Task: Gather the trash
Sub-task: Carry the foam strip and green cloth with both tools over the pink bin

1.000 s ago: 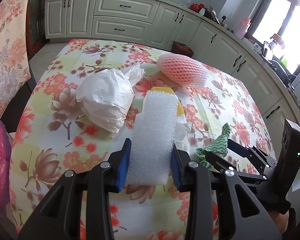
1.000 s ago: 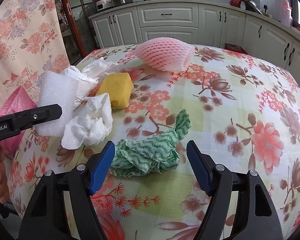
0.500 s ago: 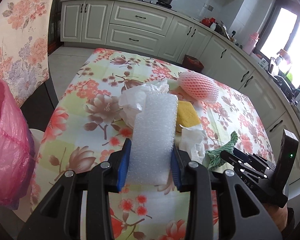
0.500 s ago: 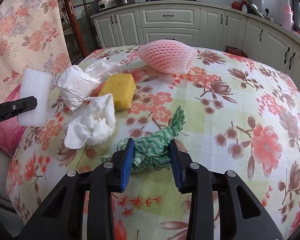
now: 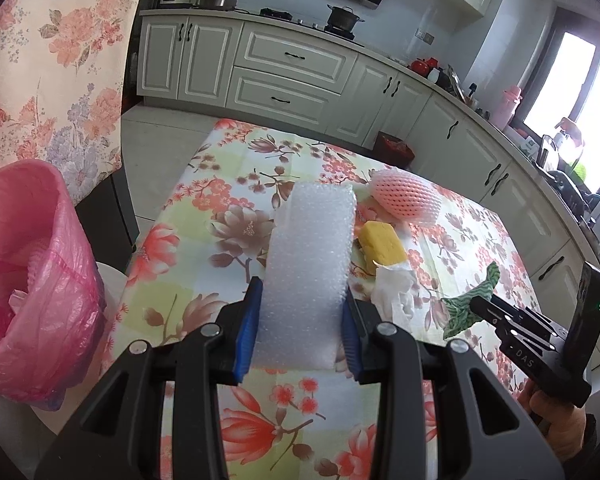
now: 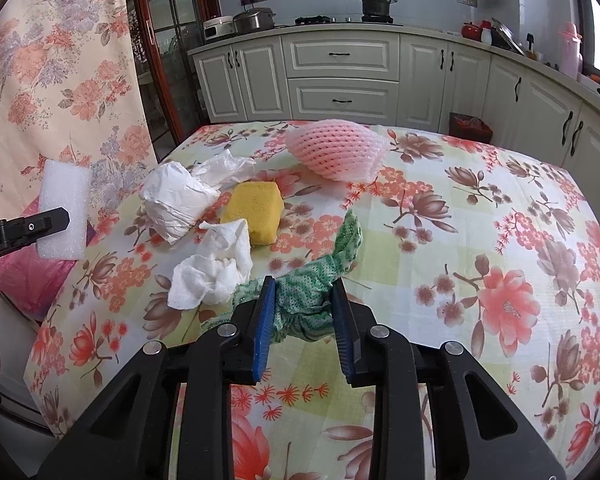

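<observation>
Bkgd only: floral tablecloth (image 6: 480,216) over the table. Cream cabinets (image 6: 342,76) w/ dark handles along back wall & right side. Dark pot (image 6: 375,3) on the hob, steel pot (image 6: 255,20) + white cooker (image 6: 219,26) at counter's left end. Red kettle (image 5: 421,66), pink flask (image 6: 571,46) on right counter. Floral curtain (image 5: 48,60) at left. Bright window (image 5: 568,92) far right.

We see a bright, daylit kitchen with glare blowing out the window (image 5: 556,92), soft shadows, sharp focus, and heavy fisheye bending toward dark corners.
</observation>
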The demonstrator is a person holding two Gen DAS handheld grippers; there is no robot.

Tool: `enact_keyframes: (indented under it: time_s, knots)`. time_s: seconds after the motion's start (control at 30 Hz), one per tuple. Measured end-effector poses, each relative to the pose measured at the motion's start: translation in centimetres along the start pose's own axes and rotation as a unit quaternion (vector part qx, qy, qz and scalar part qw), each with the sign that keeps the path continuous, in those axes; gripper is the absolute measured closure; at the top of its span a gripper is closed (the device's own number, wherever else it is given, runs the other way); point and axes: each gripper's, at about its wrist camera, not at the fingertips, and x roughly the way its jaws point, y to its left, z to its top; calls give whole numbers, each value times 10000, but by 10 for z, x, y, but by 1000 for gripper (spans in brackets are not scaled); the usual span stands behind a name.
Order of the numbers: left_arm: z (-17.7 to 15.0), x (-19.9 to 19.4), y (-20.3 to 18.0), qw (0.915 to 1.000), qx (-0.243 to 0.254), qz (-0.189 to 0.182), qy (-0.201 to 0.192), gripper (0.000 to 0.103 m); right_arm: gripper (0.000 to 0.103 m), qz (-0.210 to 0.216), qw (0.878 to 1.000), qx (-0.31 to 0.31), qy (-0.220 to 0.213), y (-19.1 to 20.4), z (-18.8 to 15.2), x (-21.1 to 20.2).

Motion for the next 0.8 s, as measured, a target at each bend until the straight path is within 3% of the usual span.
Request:
enact_keyframes:
  time_s: [0.8]
  knots:
    - [13, -111, 91, 9927, -470, 560, -960, 68, 75, 413, 9959, -504, -634, 88, 53, -36]
